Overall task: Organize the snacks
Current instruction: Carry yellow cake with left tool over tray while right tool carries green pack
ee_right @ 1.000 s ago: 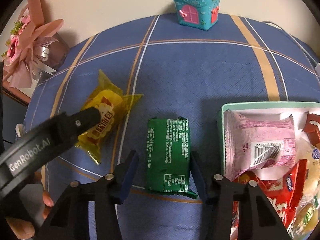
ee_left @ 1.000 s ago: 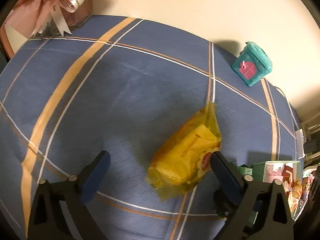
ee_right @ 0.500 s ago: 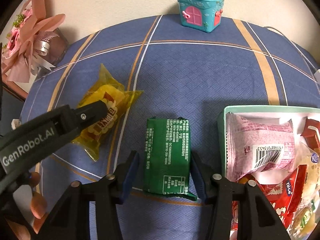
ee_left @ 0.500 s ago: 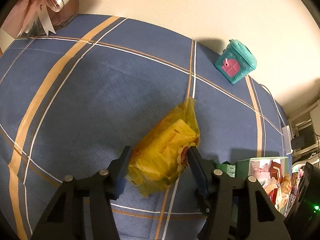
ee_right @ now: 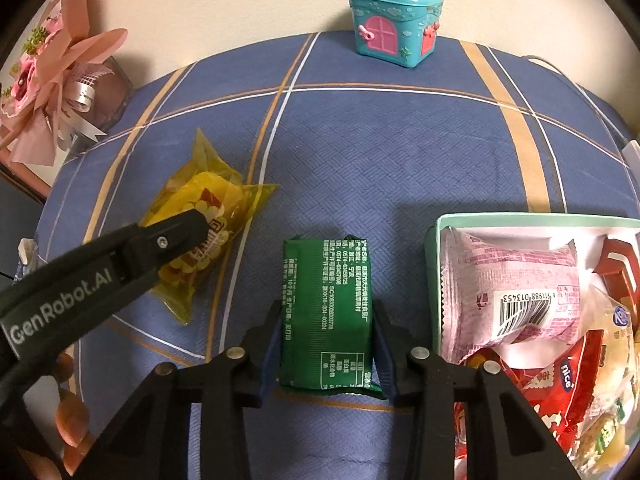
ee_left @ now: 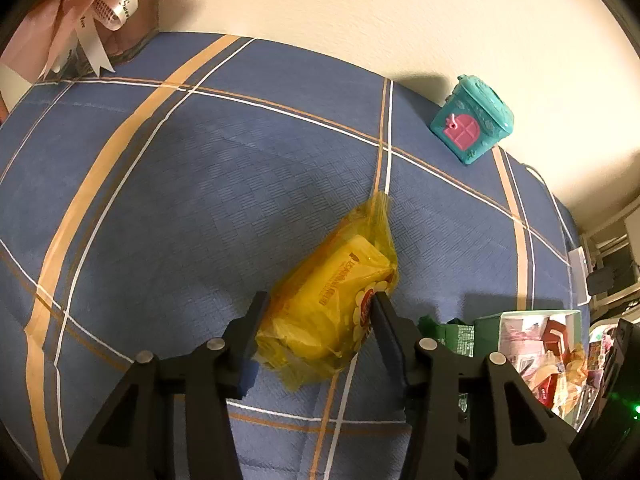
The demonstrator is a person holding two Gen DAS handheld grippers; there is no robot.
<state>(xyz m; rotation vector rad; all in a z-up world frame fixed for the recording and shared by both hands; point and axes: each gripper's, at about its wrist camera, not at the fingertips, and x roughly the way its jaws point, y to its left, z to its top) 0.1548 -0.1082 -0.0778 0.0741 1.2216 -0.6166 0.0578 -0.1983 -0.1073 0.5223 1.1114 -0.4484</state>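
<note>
A yellow snack packet (ee_left: 332,300) lies on the blue plaid tablecloth (ee_left: 180,184). My left gripper (ee_left: 318,312) is shut on it, one finger against each side. The packet also shows in the right wrist view (ee_right: 200,220) with the left gripper's finger (ee_right: 176,240) over it. A green snack packet (ee_right: 326,312) lies flat beside a pale green box (ee_right: 434,240). My right gripper (ee_right: 326,340) is shut on the green packet's near half. The box holds several snacks, with a pink packet (ee_right: 512,280) on top.
A teal toy house (ee_right: 394,24) stands at the table's far edge by the wall; it also shows in the left wrist view (ee_left: 472,120). A pink bouquet (ee_right: 52,80) sits at the far left corner. A white cable (ee_right: 592,100) runs along the right edge.
My left gripper has closed from wide open onto the yellow packet and moved in on it. My right gripper has closed a little tighter on the green packet.
</note>
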